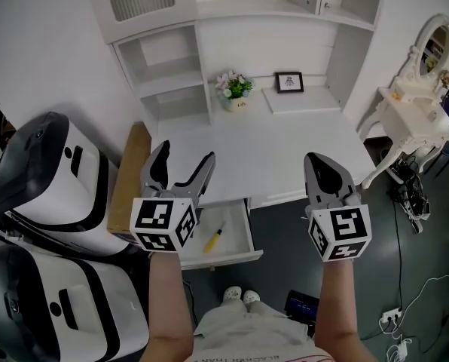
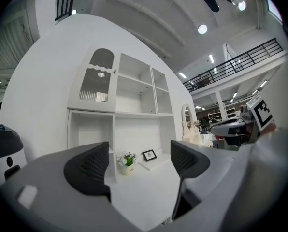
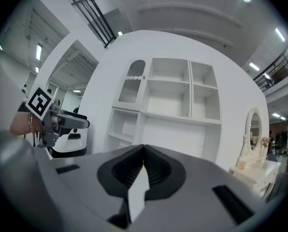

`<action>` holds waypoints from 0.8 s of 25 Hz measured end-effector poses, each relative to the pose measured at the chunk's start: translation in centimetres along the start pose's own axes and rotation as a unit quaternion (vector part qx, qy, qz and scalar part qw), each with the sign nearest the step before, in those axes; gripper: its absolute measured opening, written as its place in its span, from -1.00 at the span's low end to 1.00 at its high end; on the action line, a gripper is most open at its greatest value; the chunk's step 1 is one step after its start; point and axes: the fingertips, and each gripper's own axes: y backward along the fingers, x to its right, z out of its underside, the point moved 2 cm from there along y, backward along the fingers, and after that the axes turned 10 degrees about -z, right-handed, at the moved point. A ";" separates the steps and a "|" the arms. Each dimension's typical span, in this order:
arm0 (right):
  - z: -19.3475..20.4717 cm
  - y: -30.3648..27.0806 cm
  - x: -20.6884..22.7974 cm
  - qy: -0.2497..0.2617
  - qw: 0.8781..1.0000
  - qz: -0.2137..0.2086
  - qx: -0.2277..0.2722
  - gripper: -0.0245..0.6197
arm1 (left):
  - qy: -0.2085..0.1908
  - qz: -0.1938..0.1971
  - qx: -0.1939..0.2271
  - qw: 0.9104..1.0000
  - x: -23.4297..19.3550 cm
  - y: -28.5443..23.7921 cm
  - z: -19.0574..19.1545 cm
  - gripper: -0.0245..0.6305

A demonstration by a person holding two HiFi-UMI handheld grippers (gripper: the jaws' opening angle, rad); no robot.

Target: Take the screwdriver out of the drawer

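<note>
A yellow-handled screwdriver (image 1: 214, 238) lies in the open white drawer (image 1: 249, 231) under the desk's front edge. My left gripper (image 1: 184, 157) hovers over the drawer's left side and the desk edge, its jaws spread wide with nothing between them. In the left gripper view the left gripper (image 2: 139, 163) points level at the desk top and shelves, and the screwdriver is not visible. My right gripper (image 1: 320, 161) is held to the right of the drawer, in front of the desk, jaws pressed together and empty. The right gripper view shows the right gripper (image 3: 144, 151) shut, facing the shelves.
The white desk (image 1: 285, 145) carries a flower pot (image 1: 234, 90) and a small picture frame (image 1: 288, 81) under a shelf unit. Two white machines (image 1: 51, 179) and a wooden board (image 1: 130, 176) stand at the left. A white dressing table (image 1: 416, 104) and floor cables are at the right.
</note>
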 end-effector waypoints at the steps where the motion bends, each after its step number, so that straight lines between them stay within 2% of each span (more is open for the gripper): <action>1: 0.3 -0.1 -0.1 -0.002 1.000 0.002 -0.004 -0.90 | -0.001 0.004 -0.004 1.000 -0.1 -0.2 0.3 0.26; 11: 5.7 -1.3 -1.4 -0.035 0.997 0.020 -0.067 -0.90 | -0.004 0.031 -0.078 0.996 -0.6 -1.6 7.0 0.25; 16: 9.7 -1.8 -2.4 -0.053 0.993 0.016 -0.105 -0.90 | -0.006 0.046 -0.127 0.991 -0.3 -1.6 11.4 0.25; 20: 12.8 -1.8 -3.6 -0.078 0.988 0.009 -0.132 -0.90 | 0.002 0.065 -0.171 0.983 0.3 -1.1 14.9 0.25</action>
